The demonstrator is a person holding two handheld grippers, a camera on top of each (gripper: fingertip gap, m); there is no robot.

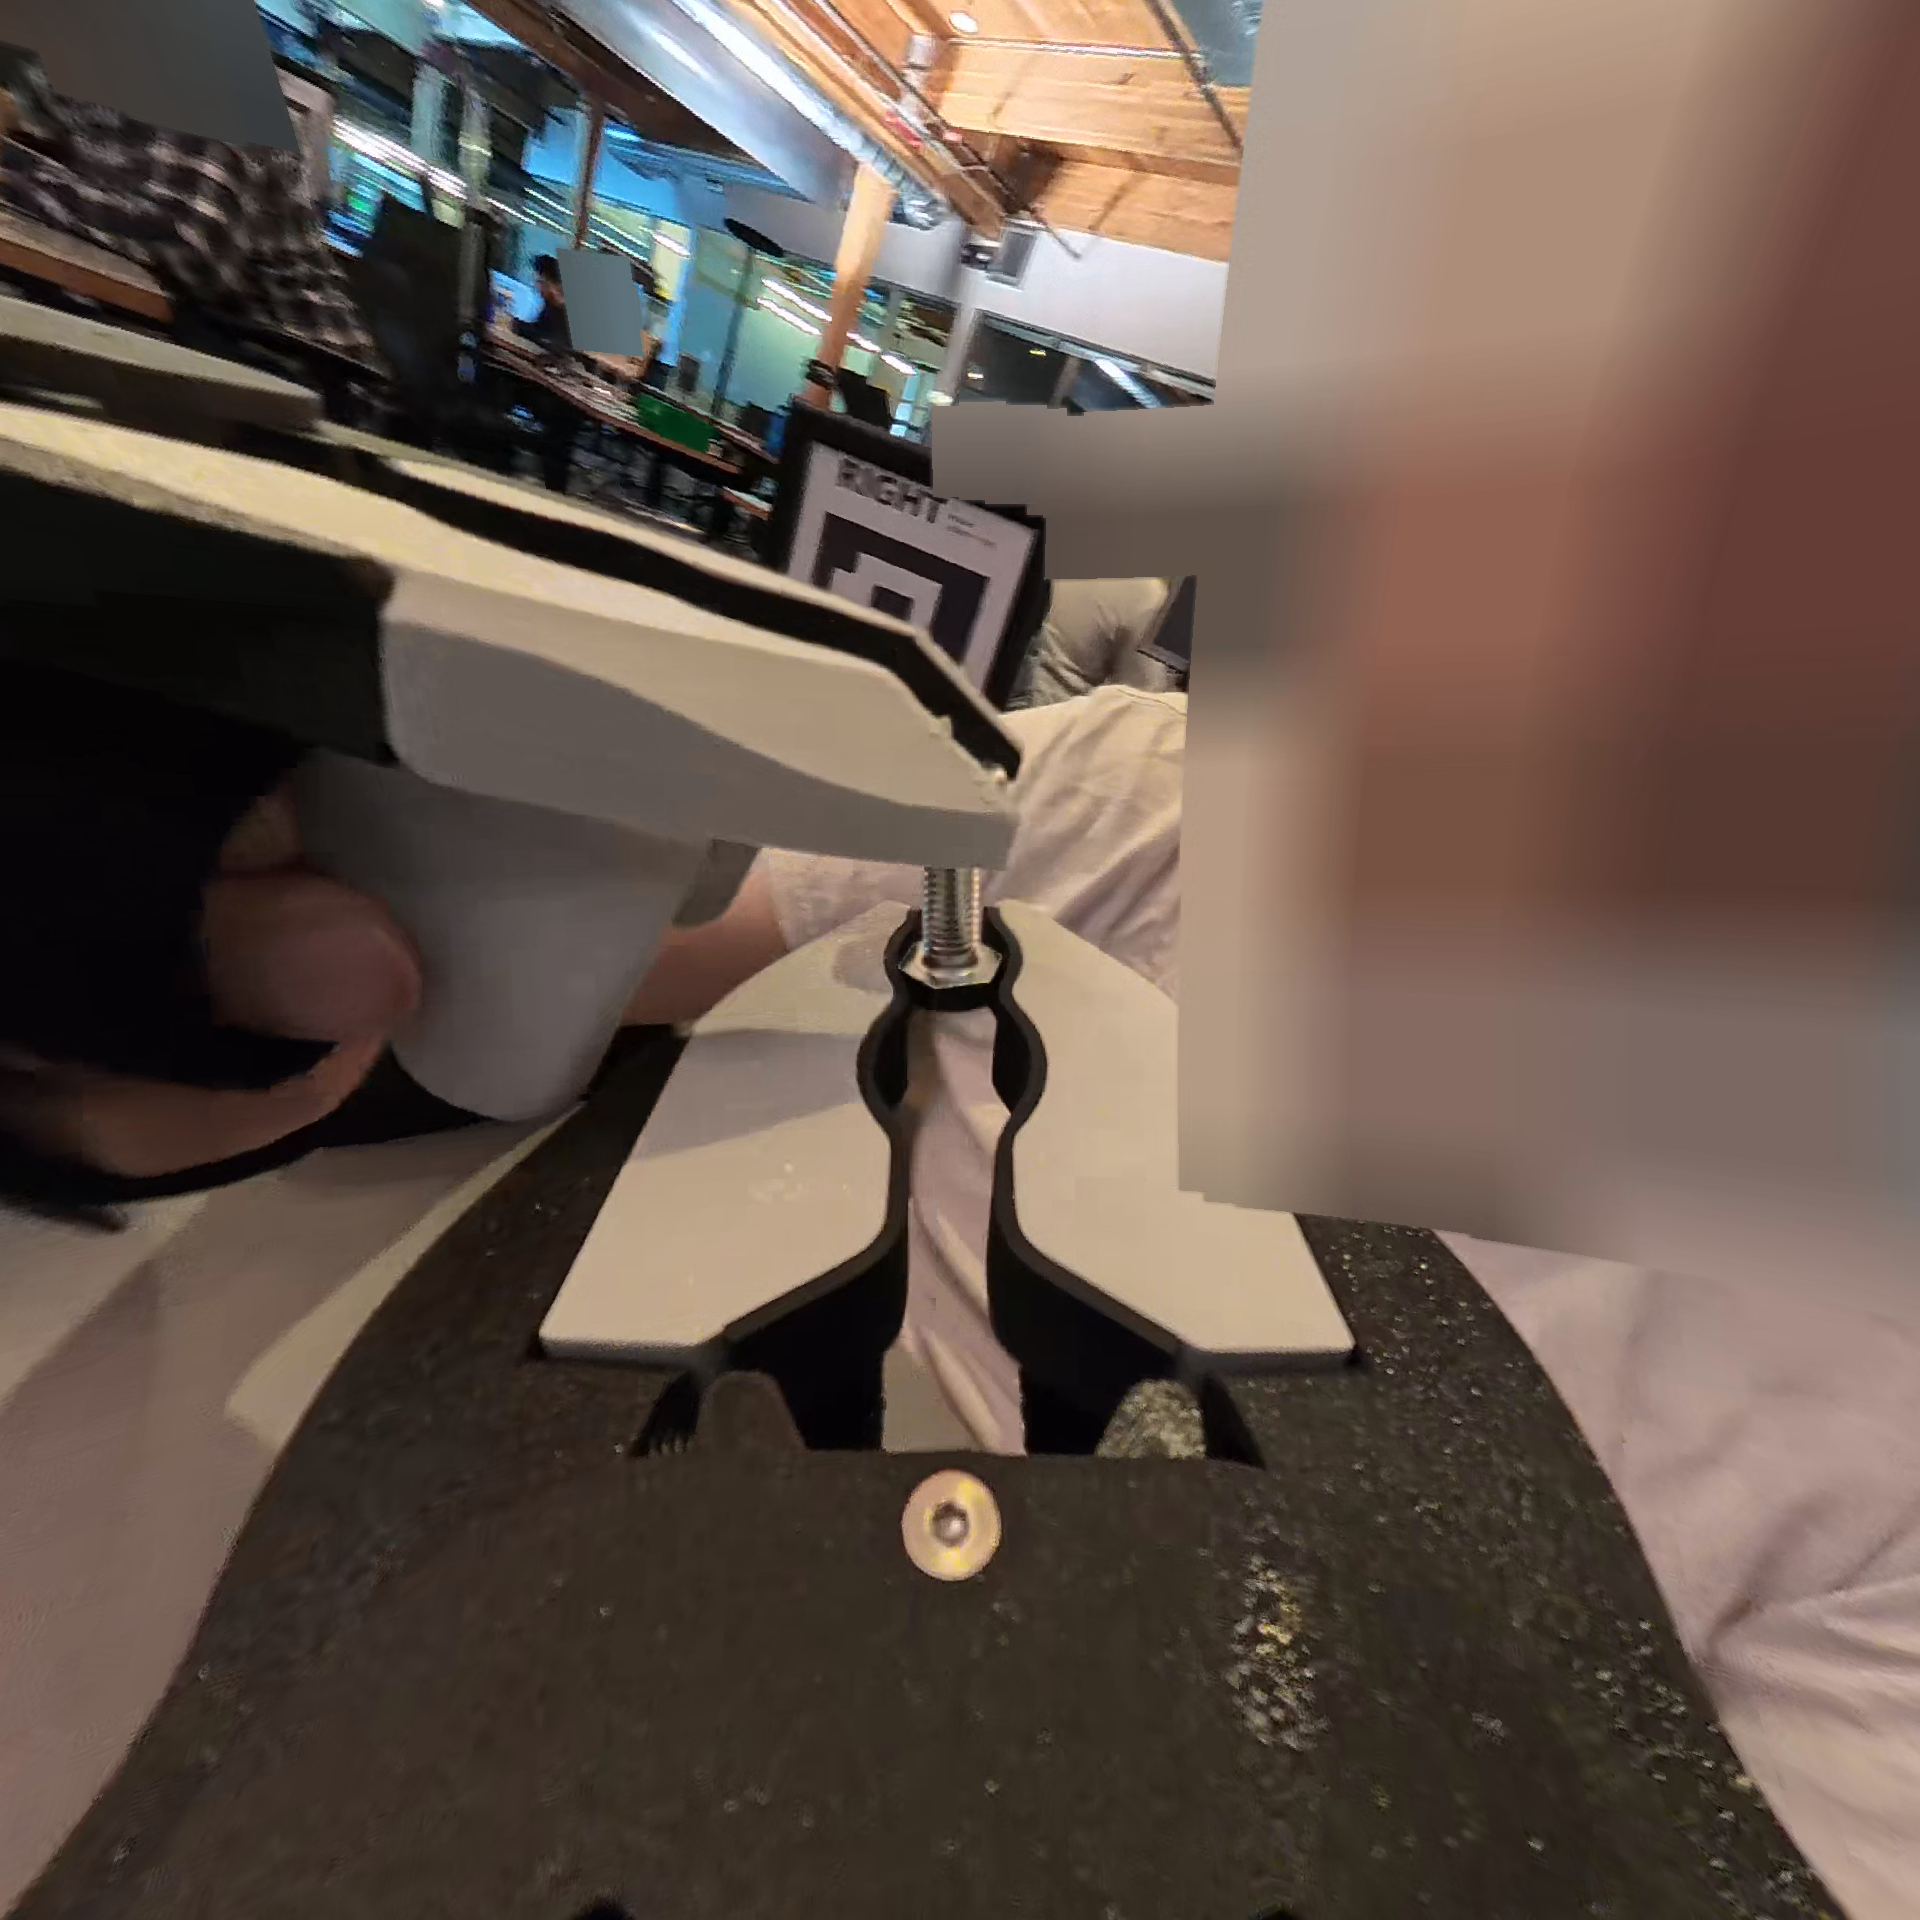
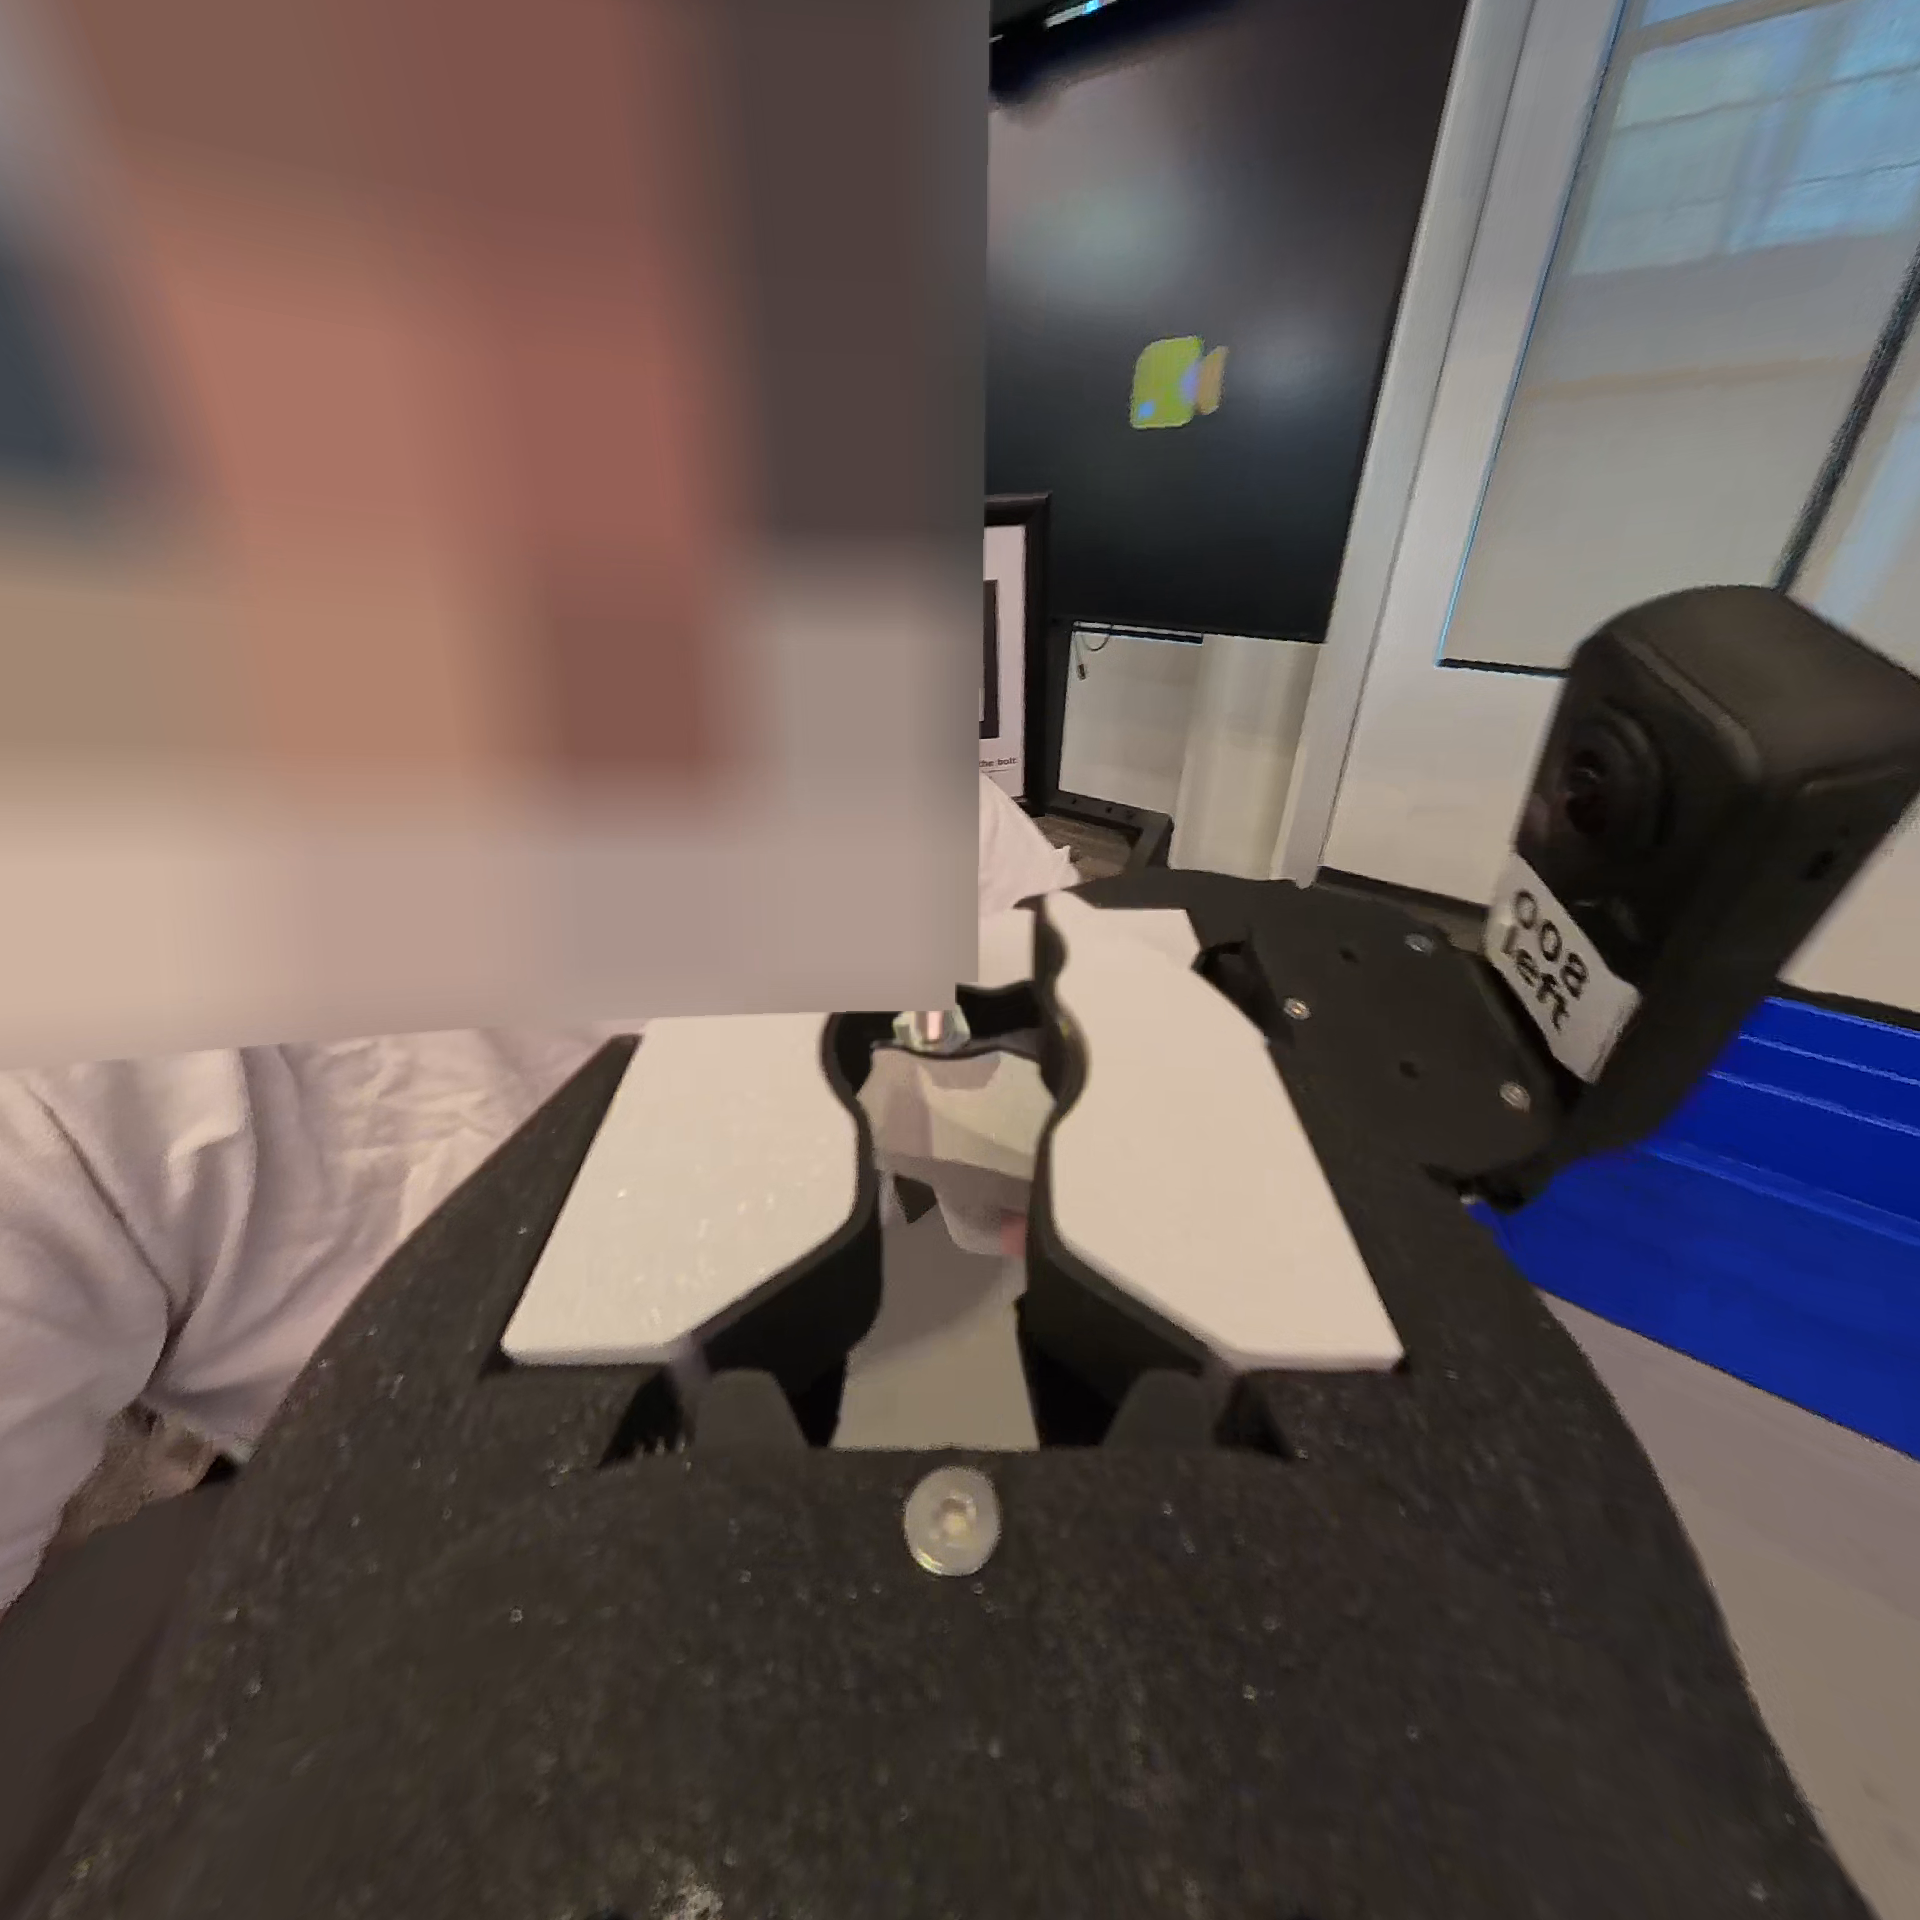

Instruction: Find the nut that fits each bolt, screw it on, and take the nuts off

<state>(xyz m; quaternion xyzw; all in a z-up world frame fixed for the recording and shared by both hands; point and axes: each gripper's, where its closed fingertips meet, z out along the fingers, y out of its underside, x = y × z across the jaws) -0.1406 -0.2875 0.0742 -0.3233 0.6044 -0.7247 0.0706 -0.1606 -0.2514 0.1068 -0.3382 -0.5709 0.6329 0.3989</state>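
A blue bin (image 2: 1704, 1236) sits beside a white wall (image 2: 1392, 748); wooden ceiling beams (image 1: 1049, 114) overhead.

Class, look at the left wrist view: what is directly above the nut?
A threaded bolt rises from the nut, which the left gripper holds. The right gripper covers the bolt's upper end, so its head cannot be seen.

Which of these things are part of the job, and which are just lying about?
Part of the job:
- silver threaded metal bolt
- silver hexagonal metal nut, on the bolt
- left claw, shut on the nut
- right claw, gripping the bolt's head end

Lying about:
- black-framed square-patterned sign
- blue plastic bin
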